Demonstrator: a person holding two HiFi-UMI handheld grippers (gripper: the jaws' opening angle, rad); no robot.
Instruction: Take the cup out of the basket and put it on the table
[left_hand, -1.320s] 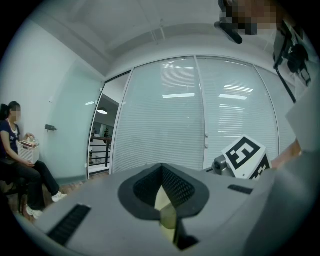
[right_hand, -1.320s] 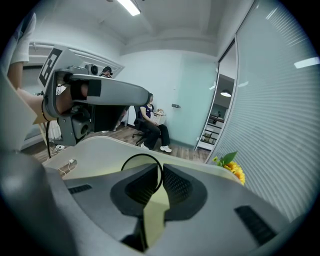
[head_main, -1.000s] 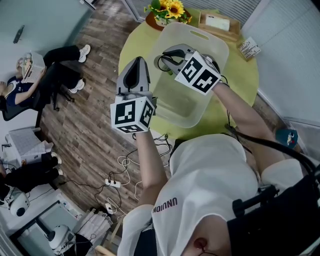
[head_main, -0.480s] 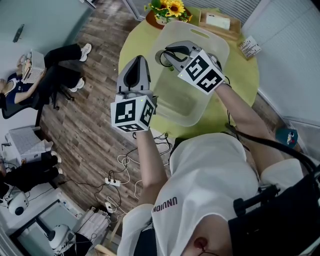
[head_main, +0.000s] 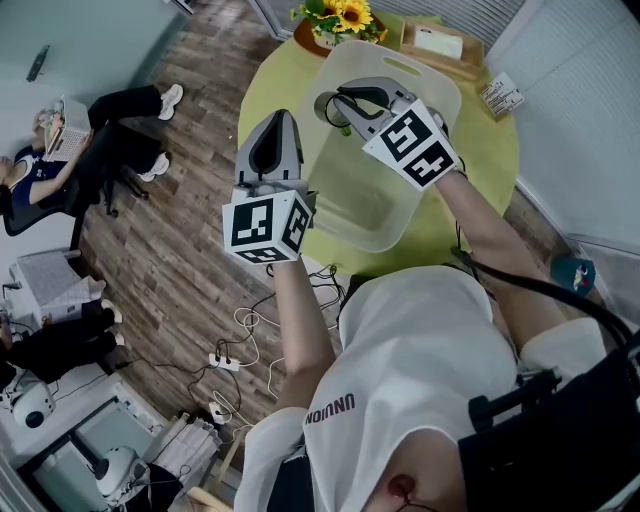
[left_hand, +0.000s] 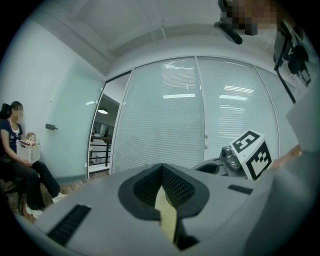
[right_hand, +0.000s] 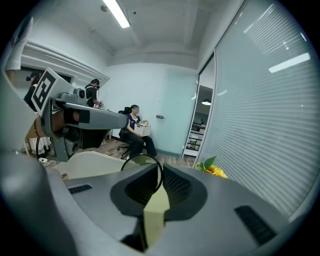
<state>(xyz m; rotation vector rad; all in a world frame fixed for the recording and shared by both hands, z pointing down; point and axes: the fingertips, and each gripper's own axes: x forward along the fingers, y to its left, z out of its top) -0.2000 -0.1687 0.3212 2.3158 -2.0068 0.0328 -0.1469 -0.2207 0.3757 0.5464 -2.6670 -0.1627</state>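
The right gripper (head_main: 338, 103) is held over the left side of the basket (head_main: 440, 88), a pale translucent tub standing on the round yellow-green table (head_main: 485, 165). Its jaws are nearly together, pinching the thin wall of the cup (head_main: 327, 108), a clear cup of which mostly the dark ring of the rim shows. In the right gripper view, that rim (right_hand: 141, 156) runs into the narrow slit between the pads of the right gripper (right_hand: 156, 172), with the rest of the ring standing out to the left above the basket's pale edge (right_hand: 95, 162). The cup is therefore off the table and raised over the basket, not resting on anything that shows. The left gripper (head_main: 274, 120) is held beside the basket's left wall, out over the table's edge and the wooden floor (head_main: 190, 270). In the left gripper view, its jaws (left_hand: 161, 169) are closed against each other with nothing between them. A bunch of sunflowers (head_main: 345, 15) stands at the far side of the table, beyond the basket.
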